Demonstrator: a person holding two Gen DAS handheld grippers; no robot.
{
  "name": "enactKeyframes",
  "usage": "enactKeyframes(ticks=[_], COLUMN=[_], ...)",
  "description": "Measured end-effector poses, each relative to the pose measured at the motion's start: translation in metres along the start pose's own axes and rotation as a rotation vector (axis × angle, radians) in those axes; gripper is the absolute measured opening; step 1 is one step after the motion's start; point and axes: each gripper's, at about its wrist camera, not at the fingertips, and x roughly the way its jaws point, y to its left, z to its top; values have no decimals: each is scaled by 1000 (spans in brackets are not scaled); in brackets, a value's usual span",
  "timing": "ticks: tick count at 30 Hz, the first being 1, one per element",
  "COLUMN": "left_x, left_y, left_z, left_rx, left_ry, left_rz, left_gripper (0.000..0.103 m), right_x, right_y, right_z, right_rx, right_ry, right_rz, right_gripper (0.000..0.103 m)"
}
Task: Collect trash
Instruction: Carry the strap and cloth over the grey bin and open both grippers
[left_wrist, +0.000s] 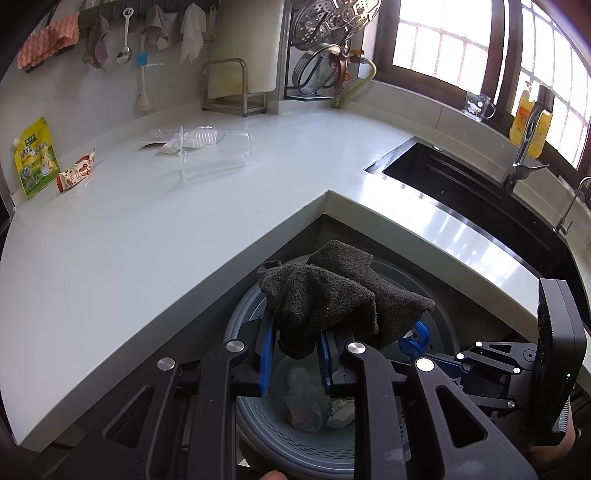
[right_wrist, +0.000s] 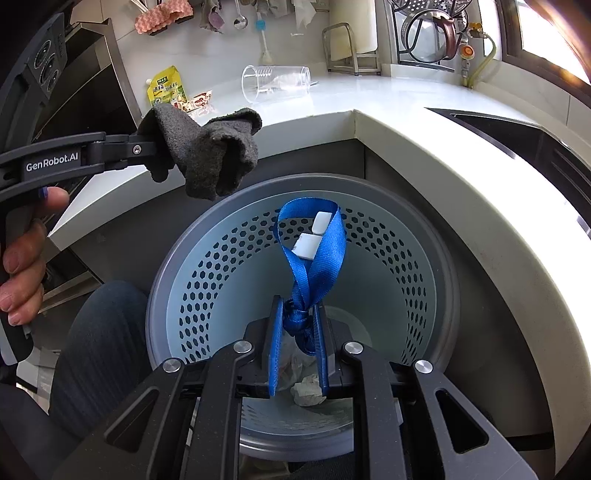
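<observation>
My left gripper (left_wrist: 295, 345) is shut on a dark grey cloth (left_wrist: 332, 295) and holds it above the grey perforated waste bin (left_wrist: 251, 321). The cloth also shows in the right wrist view (right_wrist: 210, 151), over the bin's left rim. My right gripper (right_wrist: 299, 325) is shut on the knot of a blue strap (right_wrist: 314, 251) with white clips, held over the bin's (right_wrist: 406, 258) mouth. Crumpled paper and plastic lie in the bin bottom (right_wrist: 306, 391). On the counter lie a clear plastic cup (left_wrist: 218, 151), a red snack wrapper (left_wrist: 75, 173) and a yellow-green pouch (left_wrist: 35, 158).
The white L-shaped counter (left_wrist: 184, 240) wraps around the bin. A black sink (left_wrist: 461, 184) with faucet sits at right. A cutting-board rack (left_wrist: 232, 88) and pot-lid rack (left_wrist: 325, 55) stand at the back wall. The person's leg (right_wrist: 99, 339) is left of the bin.
</observation>
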Motion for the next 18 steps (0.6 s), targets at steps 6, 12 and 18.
enactKeyframes(ticks=[6,12,18], left_x=[2,6,9], left_y=[-2,-3,-5], left_z=[1,0,1], left_rx=[3,-1,-1], left_ry=[4,15,16], left_rz=[1,-4,-6], left_gripper=[20,22,25], right_x=[1,5,6], right_y=[-1,-1,-1], right_z=[0,-1,-1], right_rx=[4,2,-6], right_ry=[2,11,12], right_rz=[6,8,4], right_gripper=[15,16,22])
